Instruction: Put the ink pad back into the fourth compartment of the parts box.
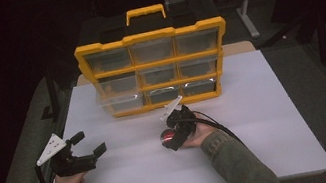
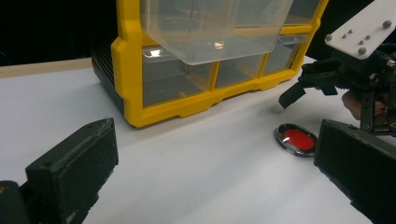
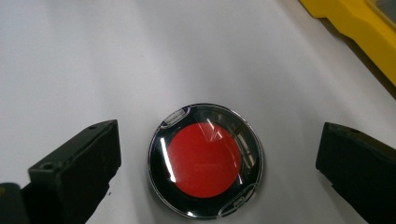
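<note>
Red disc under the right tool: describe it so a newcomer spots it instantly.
Start at the yellow drawer organizer standing on the white table. In front of it, between the open jaws of the right tool, lies a round clear-lidded black case with a red centre, the one small item lying loose there.

No text, label, brand, number or sign can be read on anything here. The yellow plastic organiser case with clear drawers [image 1: 155, 67] has plain drawer fronts and a bare frame. The round black compact with a red centre and clear lid [image 3: 206, 160], lying on the white table in front of that case, carries only glare streaks, no lettering. The black gripper jaws and their grey plates are unmarked too.
</note>
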